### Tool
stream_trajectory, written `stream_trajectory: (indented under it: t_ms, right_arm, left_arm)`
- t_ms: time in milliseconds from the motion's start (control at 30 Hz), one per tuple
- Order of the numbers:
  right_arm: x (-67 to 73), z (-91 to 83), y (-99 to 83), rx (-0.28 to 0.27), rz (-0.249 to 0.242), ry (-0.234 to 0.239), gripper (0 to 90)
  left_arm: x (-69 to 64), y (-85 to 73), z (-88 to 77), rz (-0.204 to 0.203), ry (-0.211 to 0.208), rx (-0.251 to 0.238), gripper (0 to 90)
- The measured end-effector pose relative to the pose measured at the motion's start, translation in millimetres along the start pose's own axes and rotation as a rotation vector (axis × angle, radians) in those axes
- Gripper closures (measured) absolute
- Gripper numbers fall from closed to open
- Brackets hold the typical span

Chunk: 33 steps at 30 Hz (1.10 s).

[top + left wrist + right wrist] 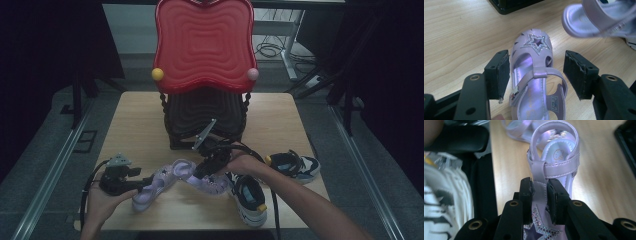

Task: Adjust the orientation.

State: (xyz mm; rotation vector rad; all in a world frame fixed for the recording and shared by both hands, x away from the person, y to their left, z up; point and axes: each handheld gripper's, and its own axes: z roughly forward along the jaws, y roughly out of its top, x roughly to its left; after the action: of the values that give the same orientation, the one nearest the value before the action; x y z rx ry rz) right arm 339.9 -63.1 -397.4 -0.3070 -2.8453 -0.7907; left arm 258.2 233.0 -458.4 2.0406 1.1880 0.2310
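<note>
Two lilac sandals lie in hand near the front edge of the wooden table [140, 125]. The left sandal [534, 75] rests flat on the tabletop, its star-decorated toe pointing away from the left gripper [116, 176], whose jaws stand wide apart on either side of the shoe, one pad just beside its side, the other clear of it. The right sandal [554, 160] is clamped by the right gripper [539, 195]: the jaws are pinched narrowly on the upper strap that runs from the star toward the ankle band, and in the left gripper view that shoe hangs tilted above the table, clear of the wood.

To the right, two black-and-white sneakers [250, 197] sit close to the front and right edges, one just beside the right forearm, the other [295, 166] farther toward the right edge. Bare wood stays open on the left half of the table and along its far right corner. Behind the shoes stands a dark two-tier rack [205, 120] with a wavy red top shelf [204, 45]; its lower shelf looks dark, and what it holds cannot be told. A yellow knob [157, 74] and a pink knob [253, 74] mark the red shelf's front corners.
</note>
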Motion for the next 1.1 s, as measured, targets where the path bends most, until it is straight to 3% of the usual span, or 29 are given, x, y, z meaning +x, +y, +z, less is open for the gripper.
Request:
stream_trajectory:
  t_ms: [167,367,867,1100]
  right_arm:
    - [10.3,8.3,1.1,0.031,-0.091,0.061,75.3]
    - [14.8,21.7,-3.3,0.067,-0.111,0.123,75.1]
    - [15.4,47.4,-8.0,0.137,-0.138,0.154,74.6]
    - [14.2,55.4,-11.2,0.187,-0.142,0.136,73.6]
  left_arm:
    - [0.3,0.0,-1.2,-0.003,0.0,-0.005,38.4]
    - [0.1,-0.2,-1.2,-0.003,-0.001,-0.005,38.5]
    - [0.8,-0.5,-0.7,0.003,-0.001,0.004,38.4]
    - [1.0,-0.8,-1.3,-0.002,-0.001,0.002,38.4]
